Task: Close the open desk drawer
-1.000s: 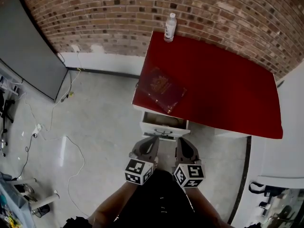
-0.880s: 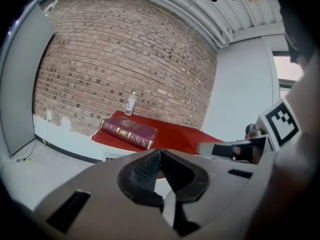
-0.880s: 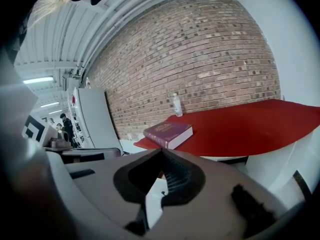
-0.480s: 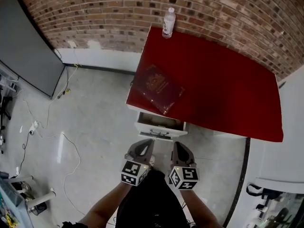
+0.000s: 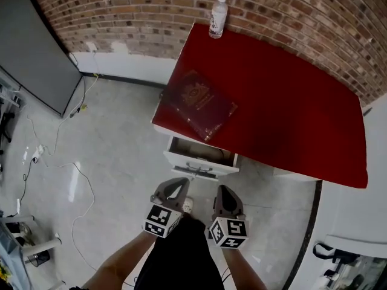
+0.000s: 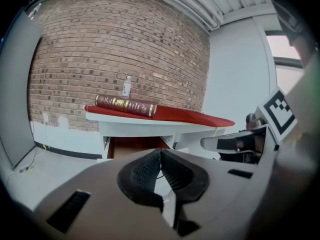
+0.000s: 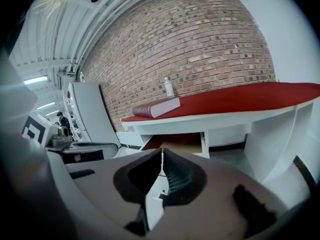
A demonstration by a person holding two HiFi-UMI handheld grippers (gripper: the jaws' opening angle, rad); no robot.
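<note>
The white desk (image 5: pixel 284 101) has a red top, and its drawer (image 5: pixel 199 162) stands pulled out at the front left, with a metal handle on its face. Both grippers hang side by side in front of the drawer, apart from it. My left gripper (image 5: pixel 175 184) is shut with nothing in it, and so is my right gripper (image 5: pixel 224 190). In the left gripper view the shut gripper (image 6: pixel 160 155) points at the open drawer (image 6: pixel 135 146). The right gripper view shows that gripper (image 7: pixel 162 155) aimed at the drawer's wooden inside (image 7: pixel 180 141).
A dark red book (image 5: pixel 199 104) lies on the desk's front left corner above the drawer. A clear bottle (image 5: pixel 217 17) stands at the back by the brick wall. Cables (image 5: pixel 66 162) trail over the floor at left, beside a grey panel (image 5: pixel 30 47).
The desk and drawer sit slightly lower and more to the left in the head view. Both grippers stay shut, side by side, a little lower in the frame.
</note>
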